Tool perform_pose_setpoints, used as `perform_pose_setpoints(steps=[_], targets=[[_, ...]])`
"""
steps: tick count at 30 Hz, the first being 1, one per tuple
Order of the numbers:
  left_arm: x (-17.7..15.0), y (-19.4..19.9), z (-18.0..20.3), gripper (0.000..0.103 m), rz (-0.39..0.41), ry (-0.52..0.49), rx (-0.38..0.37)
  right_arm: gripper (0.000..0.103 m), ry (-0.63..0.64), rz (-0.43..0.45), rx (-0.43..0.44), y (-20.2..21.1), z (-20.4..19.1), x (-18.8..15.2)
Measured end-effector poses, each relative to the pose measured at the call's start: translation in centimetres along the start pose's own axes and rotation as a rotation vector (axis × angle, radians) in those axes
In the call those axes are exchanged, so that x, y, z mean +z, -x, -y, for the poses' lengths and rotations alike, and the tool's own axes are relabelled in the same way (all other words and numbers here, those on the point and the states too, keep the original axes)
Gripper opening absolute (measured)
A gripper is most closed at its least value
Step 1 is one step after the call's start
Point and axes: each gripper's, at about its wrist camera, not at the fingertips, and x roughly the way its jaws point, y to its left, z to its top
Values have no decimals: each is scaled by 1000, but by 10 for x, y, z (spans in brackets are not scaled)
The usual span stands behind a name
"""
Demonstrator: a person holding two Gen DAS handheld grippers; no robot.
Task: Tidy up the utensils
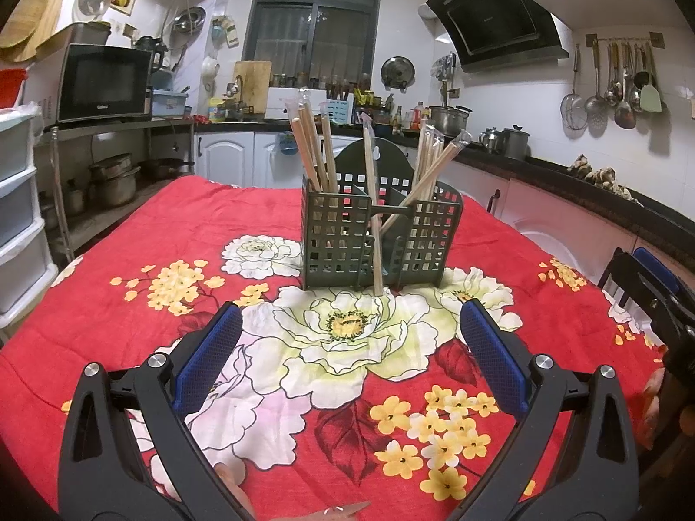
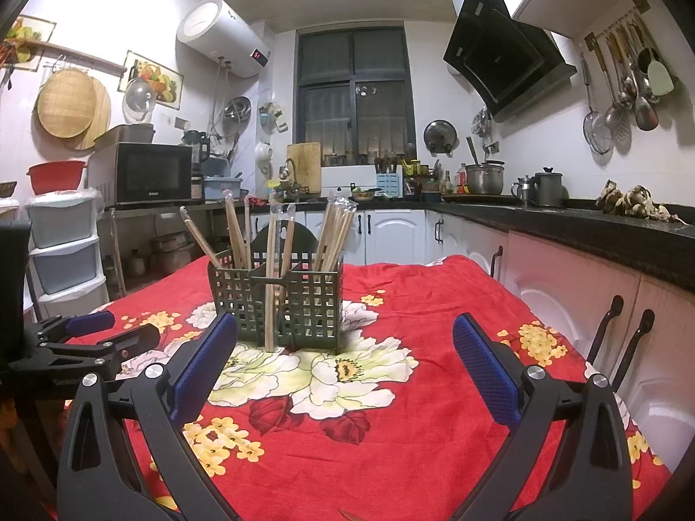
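Observation:
A dark green slotted utensil holder point(image 1: 343, 234) stands on the red flowered tablecloth point(image 1: 130, 260); it also shows in the right wrist view point(image 2: 312, 299). Several wrapped wooden chopsticks point(image 1: 312, 147) stand in its compartments, and one pair point(image 1: 375, 225) leans in the open front middle slot. My left gripper point(image 1: 349, 347) is open and empty, just in front of the holder. My right gripper point(image 2: 343, 356) is open and empty, in front and to the right of the holder. The left gripper also appears at the left edge of the right wrist view point(image 2: 87, 334).
White cabinets and a black counter point(image 2: 608, 225) run along the right. A dark chair back point(image 2: 617, 334) sits at the table's right edge. A microwave point(image 1: 104, 82) and plastic drawers point(image 1: 17, 199) stand left. Ladles hang on the wall point(image 1: 617, 82).

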Motion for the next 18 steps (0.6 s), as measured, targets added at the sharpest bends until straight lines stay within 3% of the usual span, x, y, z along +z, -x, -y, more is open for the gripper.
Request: perform_pose_setpoints(steps=[8, 13, 15, 18], targets=[[2, -6, -4, 93, -35, 19, 25, 97, -20, -13, -31, 0, 6, 8], [24, -18, -33, 93, -158, 69, 37, 97, -65, -94, -106, -18, 36, 24], [39, -32, -62, 93, -214, 87, 81, 97, -46, -180, -166, -39, 57, 31], [59, -61, -110, 93, -274, 123, 206, 97, 11, -459, -292, -100, 97, 31]])
